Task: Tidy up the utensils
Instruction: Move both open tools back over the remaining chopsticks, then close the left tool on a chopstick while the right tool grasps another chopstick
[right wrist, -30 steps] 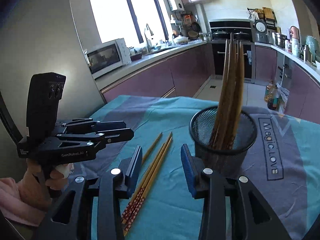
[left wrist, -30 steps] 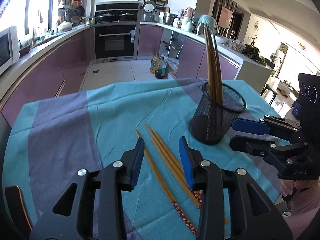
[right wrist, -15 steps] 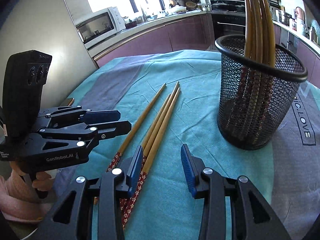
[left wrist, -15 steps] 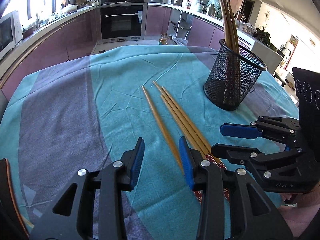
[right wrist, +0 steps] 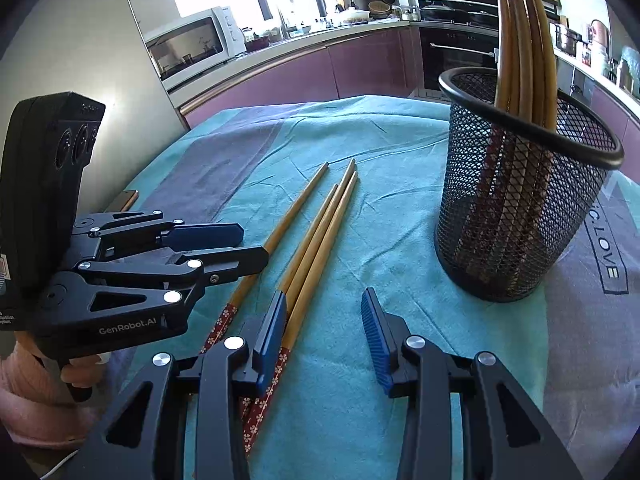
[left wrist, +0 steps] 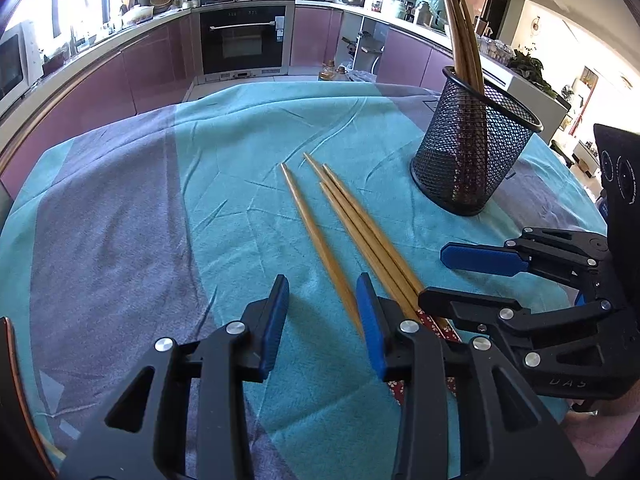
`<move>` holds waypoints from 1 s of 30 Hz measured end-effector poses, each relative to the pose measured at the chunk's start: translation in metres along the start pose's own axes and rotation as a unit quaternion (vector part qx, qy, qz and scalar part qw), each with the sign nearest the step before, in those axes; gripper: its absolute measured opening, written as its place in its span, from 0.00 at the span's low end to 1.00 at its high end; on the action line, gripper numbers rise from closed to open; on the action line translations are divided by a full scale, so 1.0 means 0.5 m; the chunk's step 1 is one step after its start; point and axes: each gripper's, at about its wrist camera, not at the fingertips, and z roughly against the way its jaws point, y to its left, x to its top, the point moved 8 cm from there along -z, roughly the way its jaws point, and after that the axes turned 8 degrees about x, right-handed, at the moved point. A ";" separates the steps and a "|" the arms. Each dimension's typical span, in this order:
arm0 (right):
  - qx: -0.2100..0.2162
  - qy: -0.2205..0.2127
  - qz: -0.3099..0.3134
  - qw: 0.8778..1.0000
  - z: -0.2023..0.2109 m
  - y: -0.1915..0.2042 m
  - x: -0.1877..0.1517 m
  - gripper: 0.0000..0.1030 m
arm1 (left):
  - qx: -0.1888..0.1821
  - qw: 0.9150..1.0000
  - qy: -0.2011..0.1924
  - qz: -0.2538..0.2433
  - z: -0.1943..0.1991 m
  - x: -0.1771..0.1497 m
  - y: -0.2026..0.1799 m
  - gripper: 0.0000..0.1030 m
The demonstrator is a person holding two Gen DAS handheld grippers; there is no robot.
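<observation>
Several wooden chopsticks with red patterned ends lie on the teal tablecloth, one a little apart to the left. They also show in the right wrist view. A black mesh holder stands upright with several chopsticks in it, also in the right wrist view. My left gripper is open and empty, low over the thick ends. My right gripper is open and empty beside it, its left finger over the chopstick bundle.
A phone lies at the table's left edge. A kitchen counter with a microwave and an oven lies beyond the table. The cloth carries printed lettering to the right of the holder.
Both grippers have come down and closer to the loose chopsticks' thick ends. Both stay open. The chopsticks and holder have not moved.
</observation>
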 end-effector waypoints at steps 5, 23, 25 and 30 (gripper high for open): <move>-0.010 0.001 0.001 1.000 0.000 -0.004 -0.001 0.35 | 0.010 1.000 0.002 -0.009 -0.012 0.004 -0.007 0.33; -0.040 0.006 0.007 0.999 -0.026 -0.011 0.021 0.19 | 0.021 1.000 0.011 -0.011 -0.047 0.043 -0.009 0.18; -0.037 0.002 -0.002 0.999 -0.025 -0.017 0.021 0.13 | 0.020 1.000 0.012 -0.005 -0.050 0.046 -0.007 0.15; -0.025 -0.006 -0.026 0.999 -0.015 -0.030 0.018 0.06 | 0.011 1.000 0.011 0.014 -0.048 0.040 0.002 0.08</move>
